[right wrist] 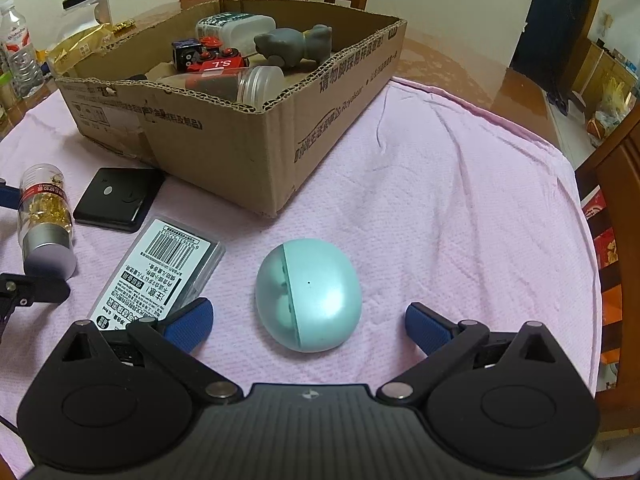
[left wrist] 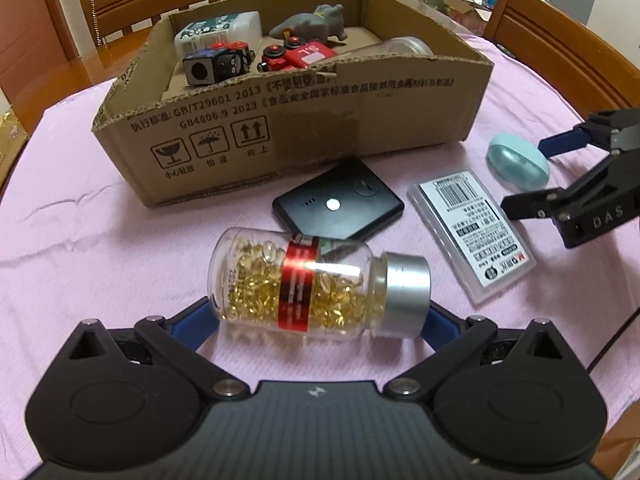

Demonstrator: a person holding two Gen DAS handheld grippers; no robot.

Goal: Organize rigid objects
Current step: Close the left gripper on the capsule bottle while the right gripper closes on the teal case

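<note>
A clear bottle of yellow capsules (left wrist: 316, 284) with a silver cap lies on its side on the pink cloth. My left gripper (left wrist: 320, 328) is open, its blue fingertips at the bottle's two ends. A teal egg-shaped case (right wrist: 309, 294) lies between the open blue fingers of my right gripper (right wrist: 309, 322), apart from both. The bottle also shows in the right wrist view (right wrist: 46, 216), and the teal case (left wrist: 518, 160) and right gripper (left wrist: 532, 176) in the left wrist view. A cardboard box (left wrist: 304, 128) (right wrist: 224, 136) holds toys and containers.
A black flat device (left wrist: 338, 204) (right wrist: 118, 200) and a clear labelled case (left wrist: 472, 232) (right wrist: 160, 264) lie between the bottle and the teal case. Wooden chairs (left wrist: 560, 40) stand around the table. Bottles and bags (right wrist: 24, 52) stand at the far left.
</note>
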